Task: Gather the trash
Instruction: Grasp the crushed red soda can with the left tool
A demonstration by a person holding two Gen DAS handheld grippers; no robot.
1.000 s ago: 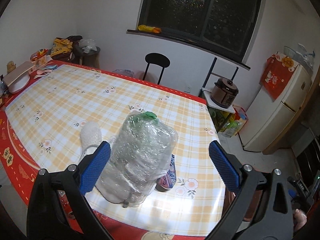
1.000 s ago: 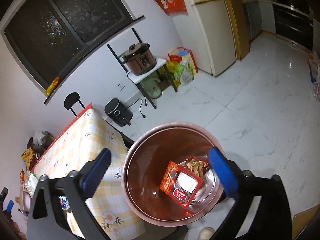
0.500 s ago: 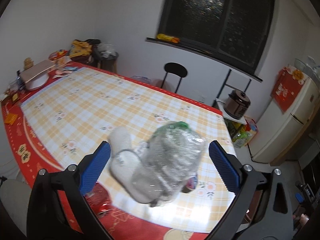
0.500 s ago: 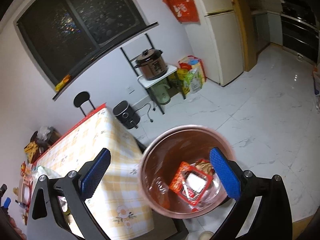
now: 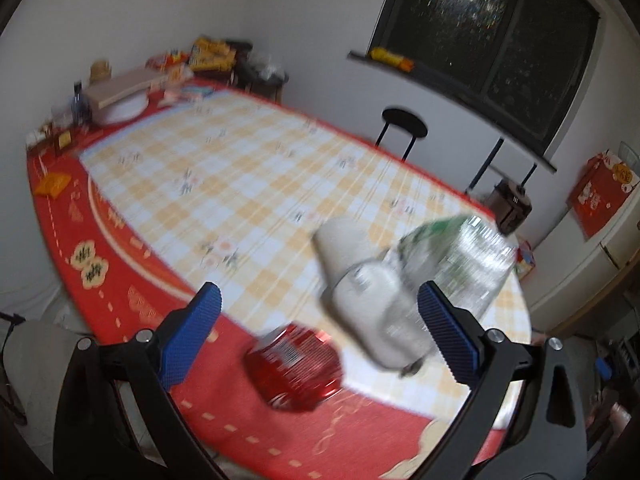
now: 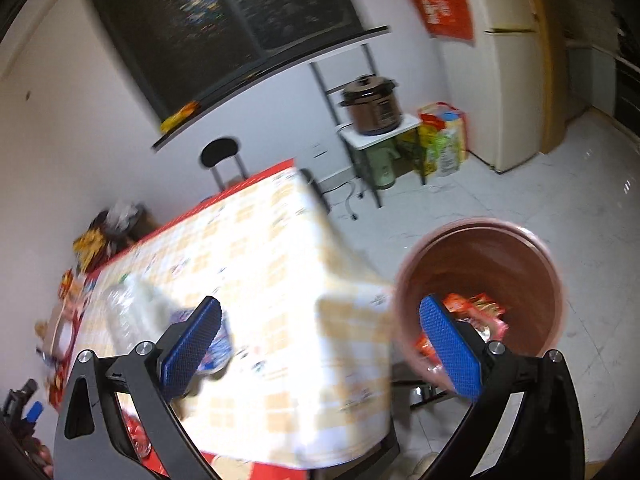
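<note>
The left tongs [image 5: 318,338] are spread wide and hold nothing. Between their blue pads, nearest, a crushed red can [image 5: 294,366] lies on the red border of the surface [image 5: 240,184]. Just past it, toward the right pad, a white cup [image 5: 352,272] lies beside a clear plastic bottle [image 5: 456,268] with a green cap; all are blurred. The right tongs [image 6: 320,344] are also spread and empty, above the surface's corner. Behind their right pad a brown bin [image 6: 480,276] on the floor holds red wrappers [image 6: 476,308].
</note>
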